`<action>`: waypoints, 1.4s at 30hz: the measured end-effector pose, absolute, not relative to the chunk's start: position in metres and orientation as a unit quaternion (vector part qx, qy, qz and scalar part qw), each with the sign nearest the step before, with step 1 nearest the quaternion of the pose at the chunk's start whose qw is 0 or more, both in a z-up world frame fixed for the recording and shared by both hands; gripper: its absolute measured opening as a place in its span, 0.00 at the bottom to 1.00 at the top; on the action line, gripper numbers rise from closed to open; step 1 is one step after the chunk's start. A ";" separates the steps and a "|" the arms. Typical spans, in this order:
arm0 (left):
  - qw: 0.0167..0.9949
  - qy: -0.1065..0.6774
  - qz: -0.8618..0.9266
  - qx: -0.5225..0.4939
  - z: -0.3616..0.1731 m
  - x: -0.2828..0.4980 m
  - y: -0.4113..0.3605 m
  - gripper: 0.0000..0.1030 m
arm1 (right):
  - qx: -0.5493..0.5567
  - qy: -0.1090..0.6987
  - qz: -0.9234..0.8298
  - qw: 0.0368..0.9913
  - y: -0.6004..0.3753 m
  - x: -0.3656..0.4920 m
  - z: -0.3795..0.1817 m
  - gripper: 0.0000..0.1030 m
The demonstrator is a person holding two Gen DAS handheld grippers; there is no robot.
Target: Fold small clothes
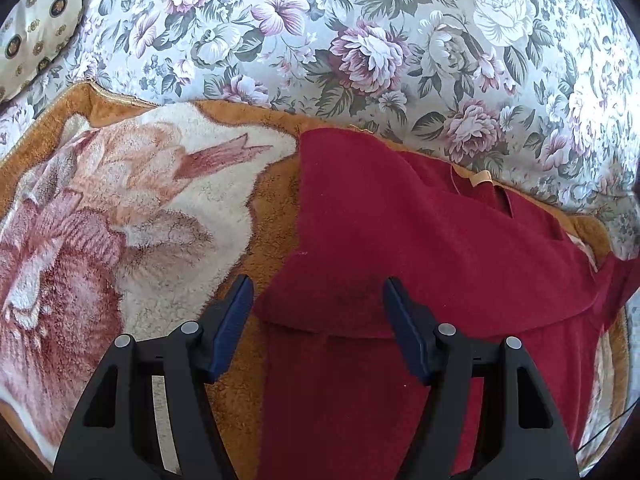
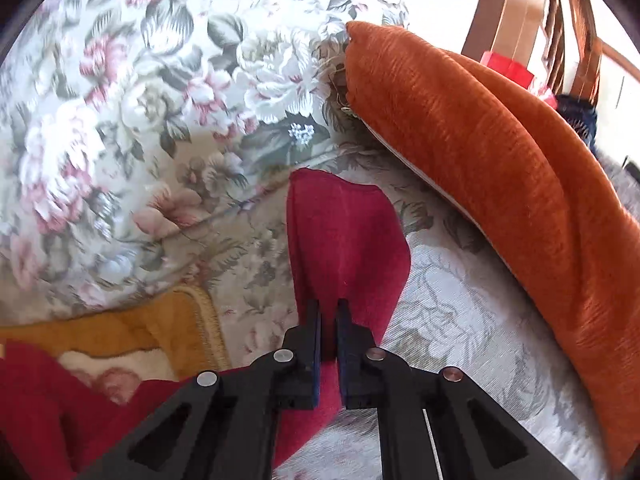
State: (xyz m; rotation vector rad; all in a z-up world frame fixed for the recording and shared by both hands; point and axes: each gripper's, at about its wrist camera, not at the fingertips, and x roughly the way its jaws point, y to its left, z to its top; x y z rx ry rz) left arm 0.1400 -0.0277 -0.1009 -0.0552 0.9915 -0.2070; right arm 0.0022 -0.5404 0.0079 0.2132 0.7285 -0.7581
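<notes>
Left wrist view is showing the left gripper [image 1: 318, 292] hanging with its jaws spread wide and nothing between the pads, poised over the near-left part of the dark red garment [image 1: 420, 232]. That garment is lying on a plush orange blanket [image 1: 120, 200] with a big flower woven in, itself spread over a floral bedcover [image 1: 360, 40]. A folded edge of the red cloth is running across just under the fingertips, and the body of the garment is stretching away to the right and towards the far side, where a small tan label [image 1: 482, 178] is peeking out.

Right wrist view is showing the right gripper [image 2: 329, 306] clenched on a lifted flap of the same dark red garment [image 2: 344, 232], the flap standing up beyond the fingers while the rest is trailing down and leftwards to the blanket. An orange cushion [image 2: 500, 168] is leaning just to the right.

Judging by this, the cloth's long axis is running left to right between the two hands, so the right hand is carrying the free end and would be bringing it leftwards over the part the left one is guarding.
</notes>
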 end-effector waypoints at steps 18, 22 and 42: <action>0.882 0.435 -0.139 -0.121 -0.077 0.143 0.004 0.68 | 0.122 0.327 0.109 0.931 -0.232 0.115 -0.003 0.06; 0.867 0.447 -0.149 -0.161 -0.081 0.149 0.013 0.76 | 0.118 0.417 0.159 0.887 -0.193 0.140 -0.059 0.20; 0.844 0.496 -0.169 -0.117 -0.111 0.192 -0.039 0.61 | 0.178 0.400 0.005 0.899 -0.356 0.016 -0.035 0.28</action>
